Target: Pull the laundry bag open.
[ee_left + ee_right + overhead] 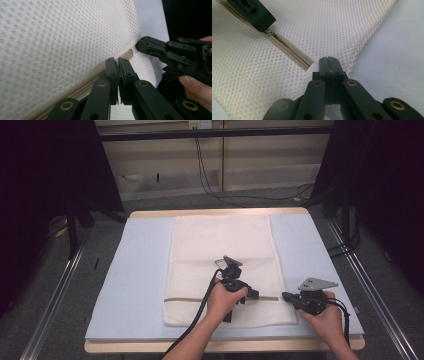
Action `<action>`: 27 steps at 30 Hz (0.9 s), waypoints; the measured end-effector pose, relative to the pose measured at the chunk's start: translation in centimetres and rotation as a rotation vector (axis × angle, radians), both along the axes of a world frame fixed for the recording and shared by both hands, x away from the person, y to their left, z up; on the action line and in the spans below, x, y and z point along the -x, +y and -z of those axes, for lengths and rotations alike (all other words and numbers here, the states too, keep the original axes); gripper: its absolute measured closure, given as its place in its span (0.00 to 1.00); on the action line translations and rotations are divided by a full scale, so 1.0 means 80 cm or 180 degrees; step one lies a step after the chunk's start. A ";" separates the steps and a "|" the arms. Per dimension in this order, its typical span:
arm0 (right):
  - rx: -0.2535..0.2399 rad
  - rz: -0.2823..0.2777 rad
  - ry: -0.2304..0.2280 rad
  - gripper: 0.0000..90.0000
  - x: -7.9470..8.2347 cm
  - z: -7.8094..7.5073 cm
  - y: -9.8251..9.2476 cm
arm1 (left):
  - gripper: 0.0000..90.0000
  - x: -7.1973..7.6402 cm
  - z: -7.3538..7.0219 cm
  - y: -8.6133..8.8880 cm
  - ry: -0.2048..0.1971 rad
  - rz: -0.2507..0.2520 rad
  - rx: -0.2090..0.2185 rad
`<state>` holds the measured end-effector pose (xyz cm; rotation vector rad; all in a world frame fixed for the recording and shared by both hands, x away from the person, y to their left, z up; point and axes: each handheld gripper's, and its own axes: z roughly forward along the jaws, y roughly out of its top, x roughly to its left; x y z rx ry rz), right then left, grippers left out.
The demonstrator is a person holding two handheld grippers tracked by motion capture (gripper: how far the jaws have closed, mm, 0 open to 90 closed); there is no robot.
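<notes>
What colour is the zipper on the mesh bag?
Beige, on the white mesh bag; the zipper shows best in the right gripper view.

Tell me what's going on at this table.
A person is working the zipper of a white mesh laundry bag lying flat on a pale blue mat. The left gripper sits shut at the zipper line, and the right gripper is shut on the bag's edge at the zipper's end. The zipper looks closed.

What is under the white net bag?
The white mesh bag lies flat on a pale blue mat, which sits on a wooden table. Whatever is inside the bag or beneath its middle is covered.
</notes>
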<state>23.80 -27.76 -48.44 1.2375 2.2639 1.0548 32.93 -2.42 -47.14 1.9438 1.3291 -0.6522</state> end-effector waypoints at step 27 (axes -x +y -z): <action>-0.0053 0.0026 0.0025 1.00 0.000 0.001 -0.001 | 0.97 -0.004 -0.005 0.020 0.0009 0.0006 -0.0025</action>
